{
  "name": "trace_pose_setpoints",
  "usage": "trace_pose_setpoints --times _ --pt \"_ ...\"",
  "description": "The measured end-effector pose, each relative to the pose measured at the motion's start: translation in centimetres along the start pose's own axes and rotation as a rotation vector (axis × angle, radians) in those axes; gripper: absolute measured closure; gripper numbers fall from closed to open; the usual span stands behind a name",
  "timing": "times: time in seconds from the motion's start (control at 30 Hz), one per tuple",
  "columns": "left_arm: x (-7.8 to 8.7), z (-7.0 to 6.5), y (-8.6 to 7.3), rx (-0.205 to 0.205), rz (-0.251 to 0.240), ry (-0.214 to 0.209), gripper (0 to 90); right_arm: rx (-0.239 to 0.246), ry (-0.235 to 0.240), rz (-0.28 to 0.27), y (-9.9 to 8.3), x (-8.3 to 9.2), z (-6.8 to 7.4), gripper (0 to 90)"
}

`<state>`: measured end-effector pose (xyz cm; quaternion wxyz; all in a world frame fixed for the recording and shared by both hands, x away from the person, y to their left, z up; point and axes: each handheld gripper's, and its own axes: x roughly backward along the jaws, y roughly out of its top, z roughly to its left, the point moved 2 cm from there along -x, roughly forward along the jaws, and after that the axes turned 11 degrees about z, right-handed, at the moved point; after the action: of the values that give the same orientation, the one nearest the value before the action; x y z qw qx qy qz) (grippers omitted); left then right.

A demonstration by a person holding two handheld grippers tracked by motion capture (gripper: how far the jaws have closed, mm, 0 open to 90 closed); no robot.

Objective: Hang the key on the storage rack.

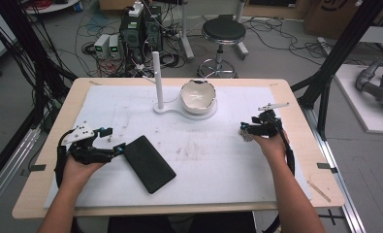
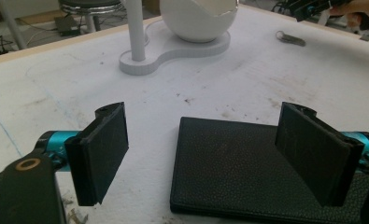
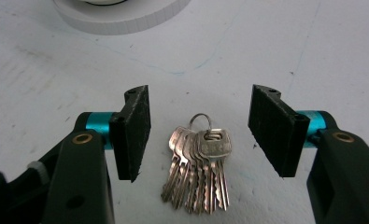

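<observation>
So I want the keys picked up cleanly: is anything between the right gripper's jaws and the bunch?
Nothing visible. The right gripper is open, one jaw on each side of the keys, which lie flat on the bare white table.

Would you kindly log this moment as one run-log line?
left tongs: open, straddling black wallet | right tongs: open around key bunch | nothing gripped | egg-shaped bowl on white stand
</observation>
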<state>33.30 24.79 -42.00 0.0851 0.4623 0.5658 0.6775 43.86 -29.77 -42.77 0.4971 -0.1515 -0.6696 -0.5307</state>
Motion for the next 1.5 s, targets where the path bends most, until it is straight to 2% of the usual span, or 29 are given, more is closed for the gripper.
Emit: trace_pose_setpoints --times 0.13,0.27,0.37,0.53,0.63,0.7,0.73,0.8,0.97,1.1,1.17,1.27,1.43,1.5 --pt "0.0 -0.1 0.0 -0.007 0.003 -0.005 17.2 -0.009 0.005 0.062 0.8 -1.4 -0.5 45.7" --pt "0.0 -0.1 0.0 -0.003 0.005 -0.003 17.2 -0.003 0.003 0.077 1.0 -2.2 -0.9 56.8" --pt "-0.1 0.0 -0.1 0.001 0.006 -0.002 17.2 -0.012 0.021 0.102 0.8 -2.7 -1.1 63.3" --pt "-0.1 0.0 -0.1 0.001 0.008 -0.002 17.2 0.004 0.046 0.125 0.7 -3.1 -0.9 77.9" --pt "-0.1 0.0 0.0 0.001 0.007 -0.002 17.2 0.007 0.043 0.131 0.7 -3.2 -0.7 87.0" --pt "-0.1 0.0 0.0 -0.001 0.007 -0.001 17.2 0.007 0.049 0.117 0.8 -2.9 -0.6 89.2" --pt "-0.1 0.0 0.0 -0.001 0.009 -0.001 17.2 0.012 0.034 0.118 0.9 -2.8 -0.5 89.6" --pt "-0.1 0.0 0.0 -0.001 0.007 -0.001 17.2 0.02 0.05 0.123 0.8 -2.6 -0.4 90.0" --pt "0.0 -0.1 0.0 -0.001 0.006 -0.002 17.2 0.03 0.058 0.063 0.9 -1.1 -0.2 90.0" --pt "0.0 -0.1 0.2 -0.003 0.003 -0.003 17.2 0.022 0.079 -0.026 1.2 1.0 0.0 90.0" --pt "0.0 -0.2 0.2 -0.004 0.0 -0.003 17.2 0.034 0.092 -0.05 1.6 2.2 0.3 90.0" --pt "0.0 -0.2 0.3 -0.008 -0.001 -0.004 17.2 0.066 0.1 -0.103 2.5 4.2 1.2 90.0" --pt "0.3 -0.4 0.6 -0.01 -0.012 -0.003 17.2 0.148 0.115 -0.142 5.0 7.2 3.6 90.0" --pt "0.4 -0.4 0.7 -0.011 -0.017 -0.002 17.2 0.161 0.137 -0.166 5.9 8.0 4.5 90.0"
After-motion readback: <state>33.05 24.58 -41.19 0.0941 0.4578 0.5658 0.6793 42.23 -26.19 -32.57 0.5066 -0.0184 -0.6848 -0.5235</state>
